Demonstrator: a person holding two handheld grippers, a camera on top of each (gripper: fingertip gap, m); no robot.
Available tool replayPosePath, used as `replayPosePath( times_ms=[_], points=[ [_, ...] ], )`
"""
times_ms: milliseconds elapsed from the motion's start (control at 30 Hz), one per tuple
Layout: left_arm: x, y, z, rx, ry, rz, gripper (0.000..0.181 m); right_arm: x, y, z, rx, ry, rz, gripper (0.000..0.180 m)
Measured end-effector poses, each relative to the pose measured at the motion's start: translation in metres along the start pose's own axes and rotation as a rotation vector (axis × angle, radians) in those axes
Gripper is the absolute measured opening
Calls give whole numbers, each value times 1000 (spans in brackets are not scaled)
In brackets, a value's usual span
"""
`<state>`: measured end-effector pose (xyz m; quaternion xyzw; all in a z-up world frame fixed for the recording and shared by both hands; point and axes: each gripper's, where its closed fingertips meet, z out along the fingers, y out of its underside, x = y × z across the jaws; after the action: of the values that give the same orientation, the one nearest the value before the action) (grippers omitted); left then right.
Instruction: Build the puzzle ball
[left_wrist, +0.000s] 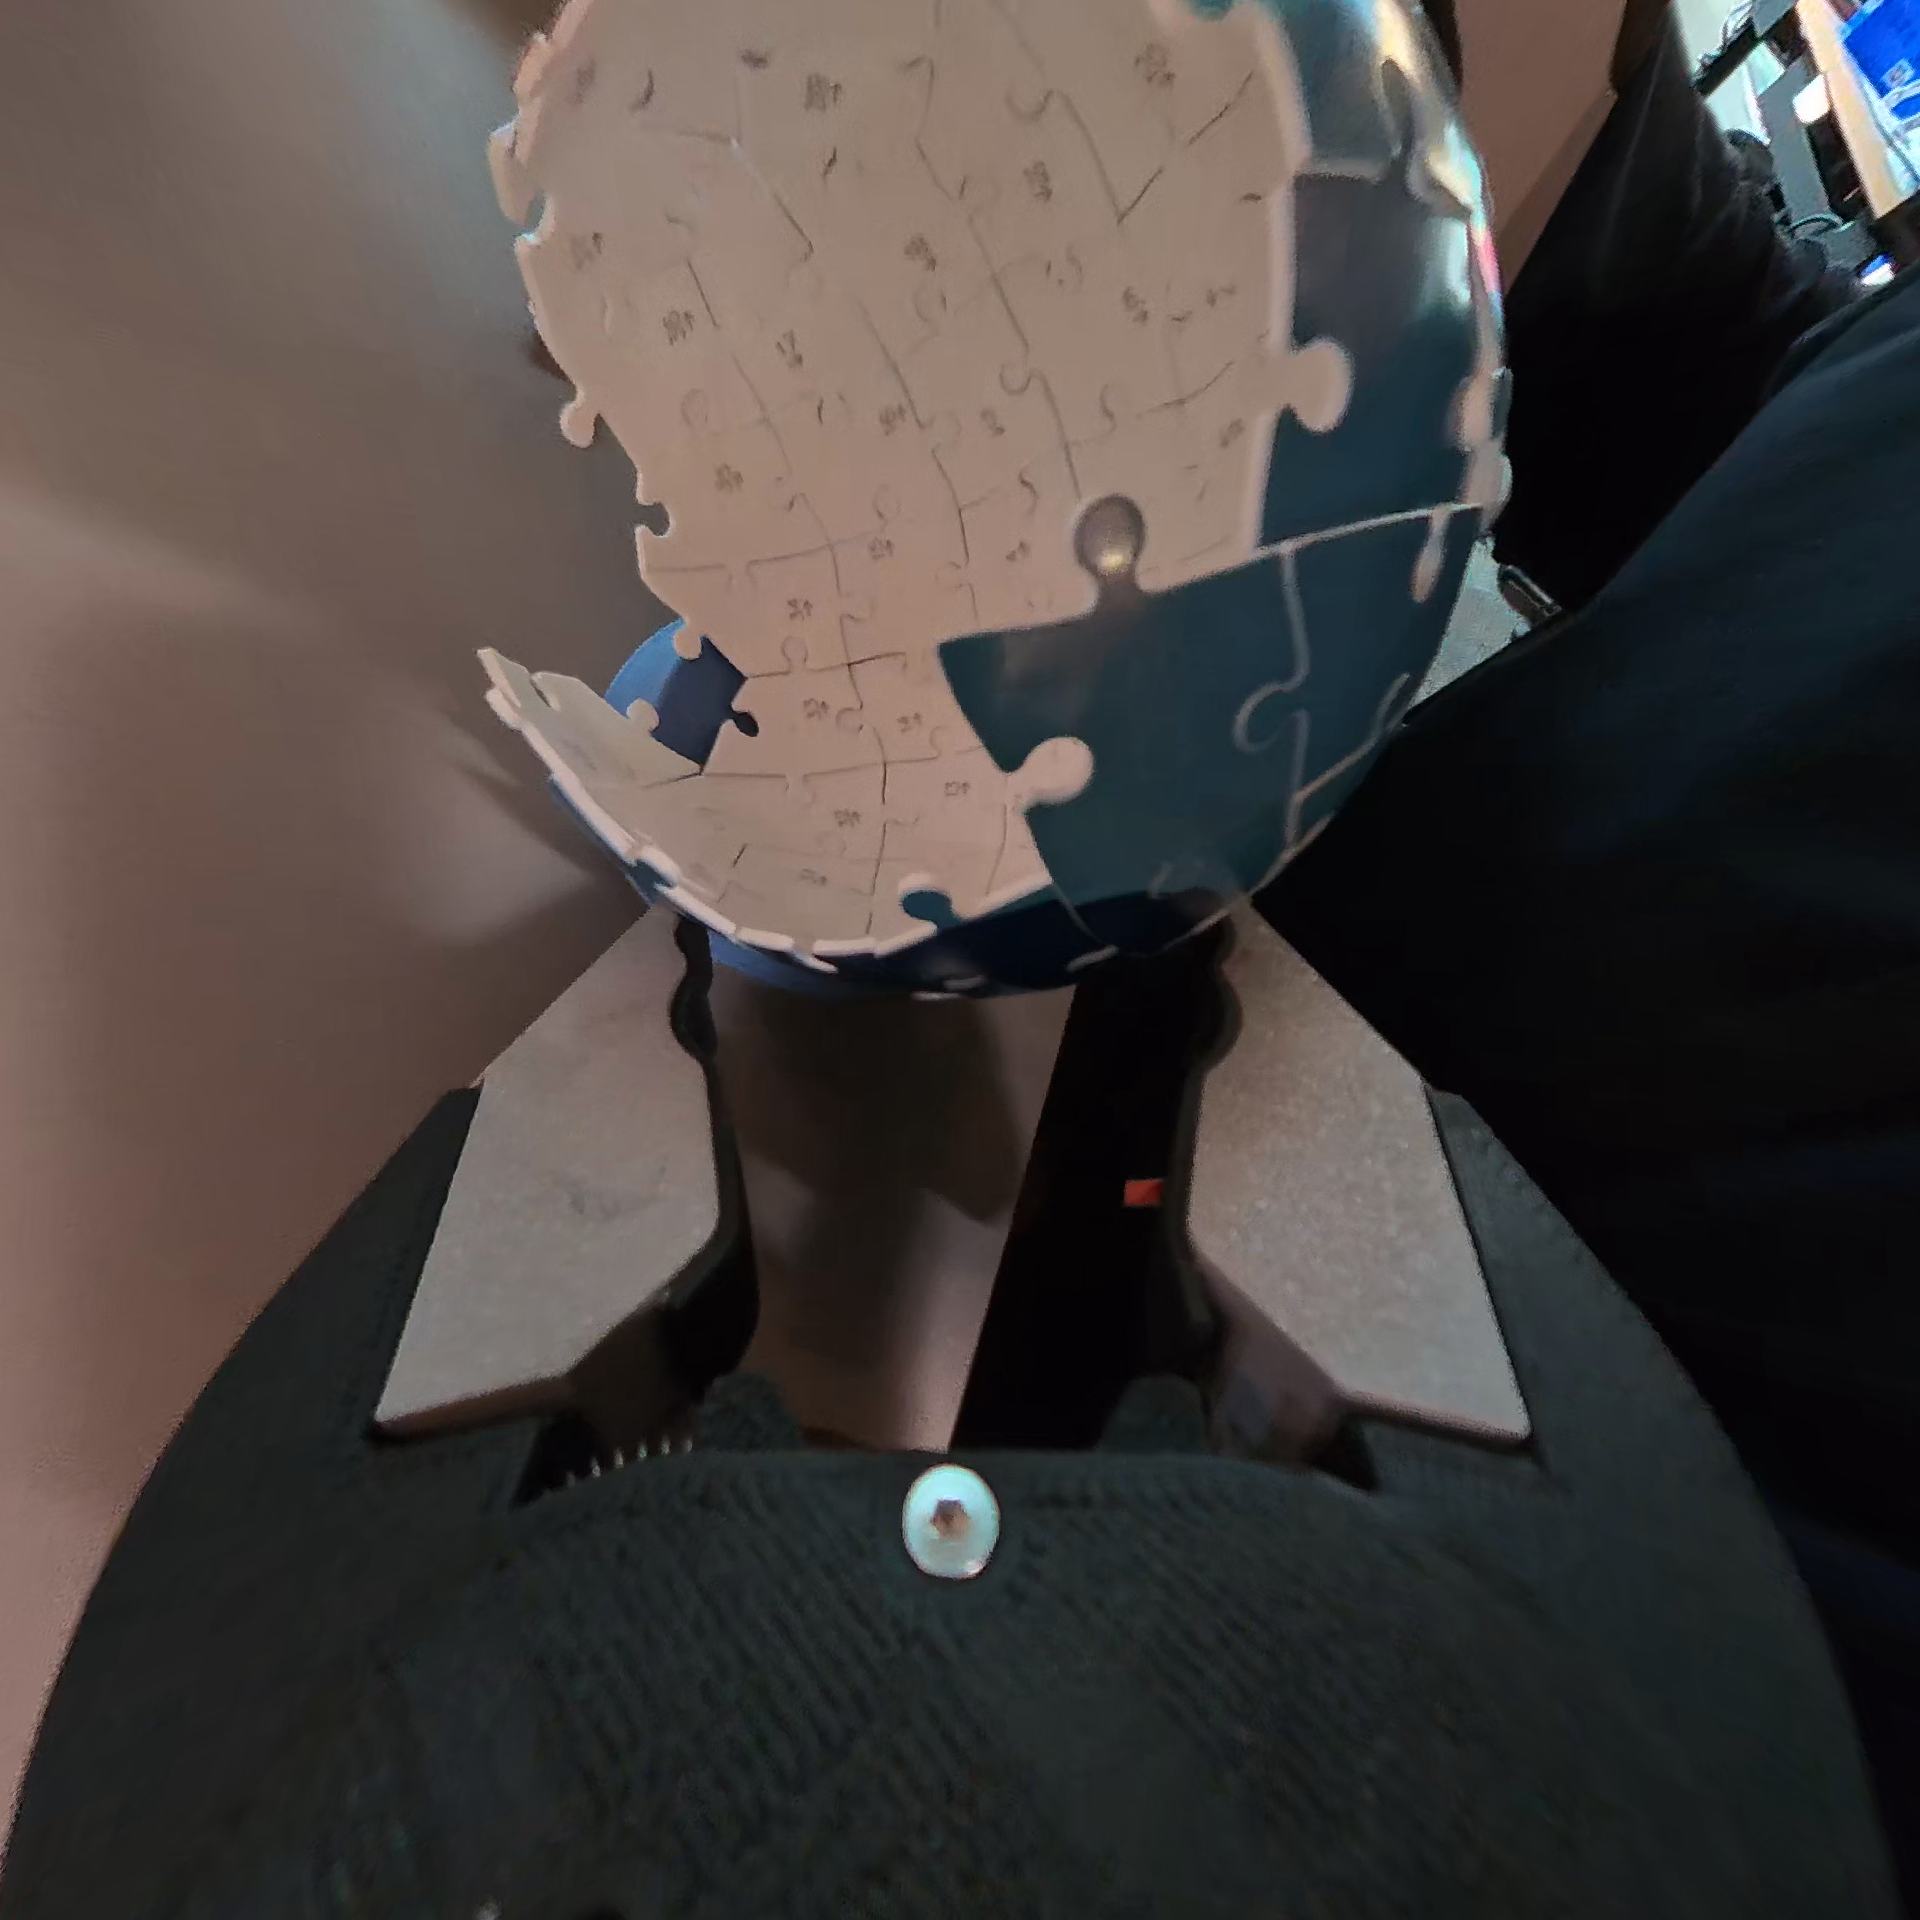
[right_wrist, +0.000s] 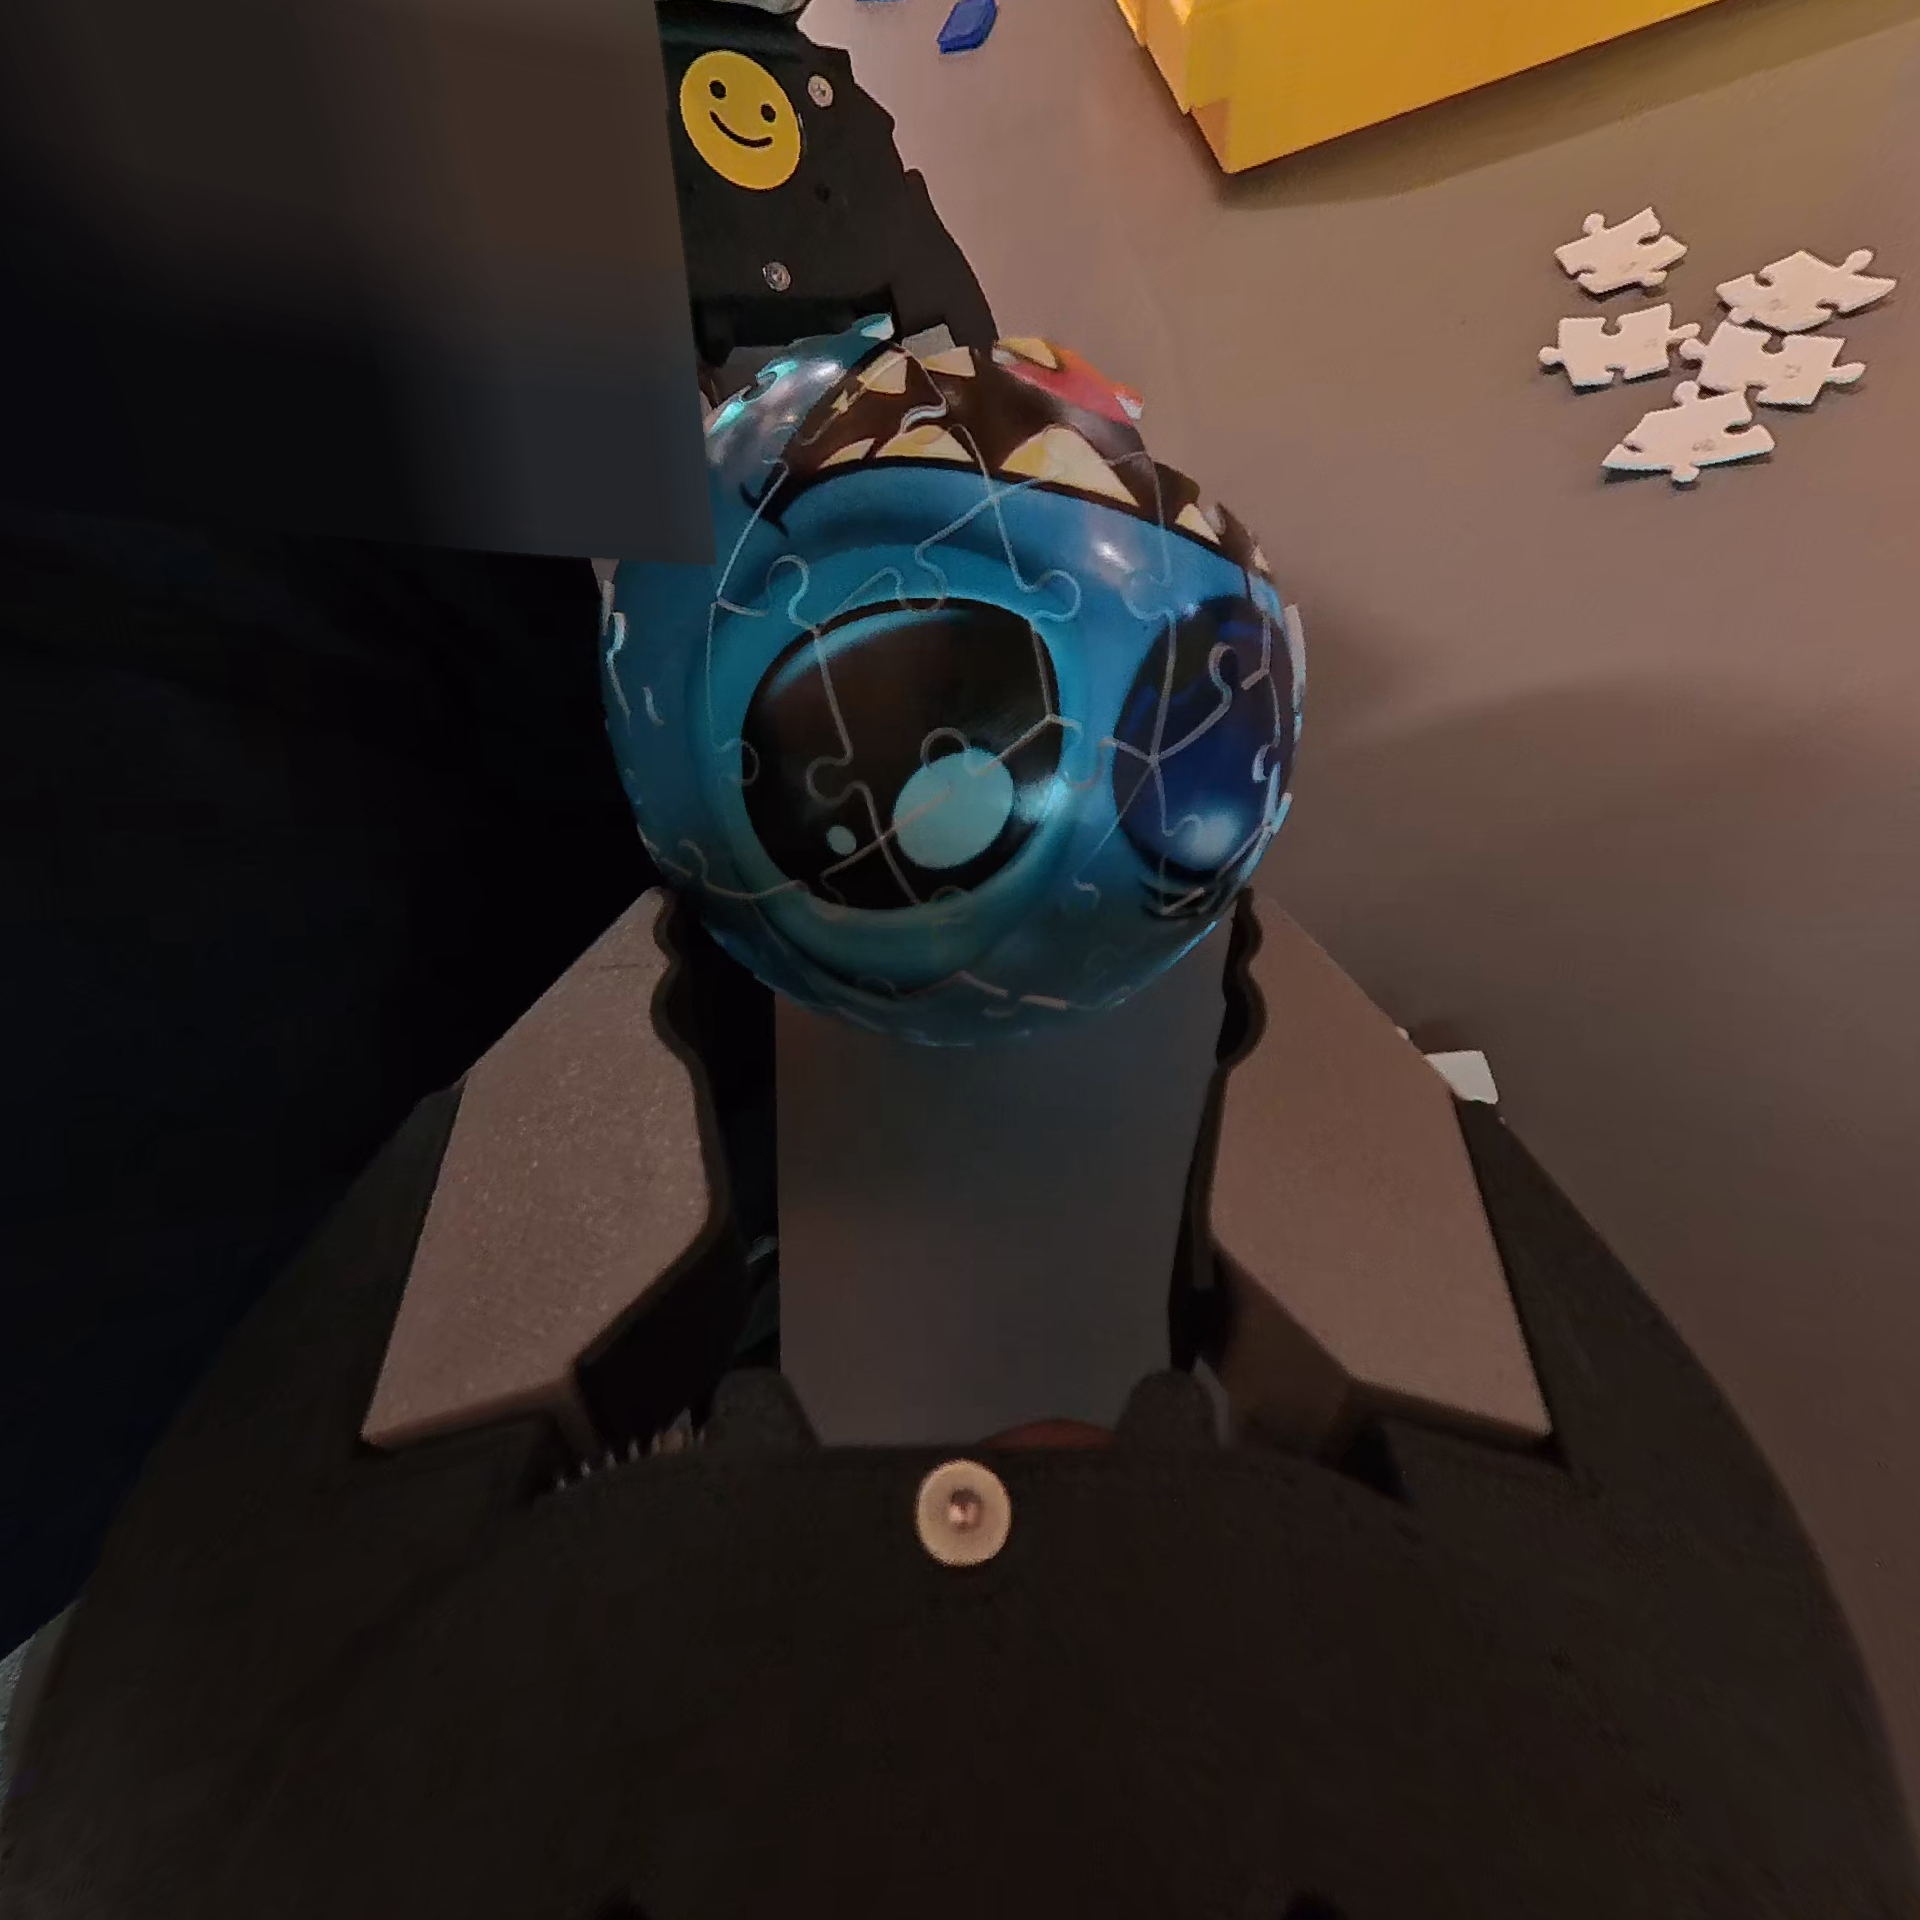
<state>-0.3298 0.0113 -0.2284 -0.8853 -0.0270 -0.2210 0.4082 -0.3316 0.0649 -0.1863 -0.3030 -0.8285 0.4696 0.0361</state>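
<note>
The puzzle ball (right_wrist: 935, 748) is a partly built sphere with a blue cartoon face, big dark eyes and a toothed mouth. My right gripper (right_wrist: 956, 904) holds its near side between spread fingers. In the left wrist view the ball (left_wrist: 935, 312) shows its open side, with the white numbered backs of the pieces and a jagged unfinished rim on the left. My left gripper (left_wrist: 956, 935) clasps the ball's lower edge between its fingertips. In the right wrist view the left gripper (right_wrist: 831, 322), with a yellow smiley sticker, shows at the ball's far side. A dark blue part (left_wrist: 686, 707) shows through the gap.
Several loose white puzzle pieces (right_wrist: 1714, 353) lie face down on the grey table (right_wrist: 1558, 831) at the right. A yellow box (right_wrist: 1403, 73) stands at the far right, with blue pieces (right_wrist: 966, 26) near it. A person's dark clothing (left_wrist: 1662, 935) fills the right of the left wrist view.
</note>
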Motion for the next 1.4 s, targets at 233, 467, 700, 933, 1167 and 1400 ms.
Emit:
replayPosePath(
  times_ms=[233, 467, 700, 933, 1167, 1400],
  points=[
    [3, -2, -1, 11, 13, -67, 91, 1, 2, -2, -9, -16, 16, 99],
    [9, -2, 0, 5, 40, -109, 92, 0, 3, -5, -13, -21, 17, 98],
    [9, -4, -4, 23, 33, -101, 92, 0, 4, -8, 6, -27, 21, 97],
    [5, -2, -8, 25, 22, -105, 91, -1, 2, -11, 12, -22, 17, 95],
    [-6, 5, -26, 36, -31, -88, 92, 5, 6, -25, 13, 33, -3, 96],
    [-32, 6, -62, 50, -78, -64, 92, 68, 13, -64, 80, 165, 128, 74]
  ],
)
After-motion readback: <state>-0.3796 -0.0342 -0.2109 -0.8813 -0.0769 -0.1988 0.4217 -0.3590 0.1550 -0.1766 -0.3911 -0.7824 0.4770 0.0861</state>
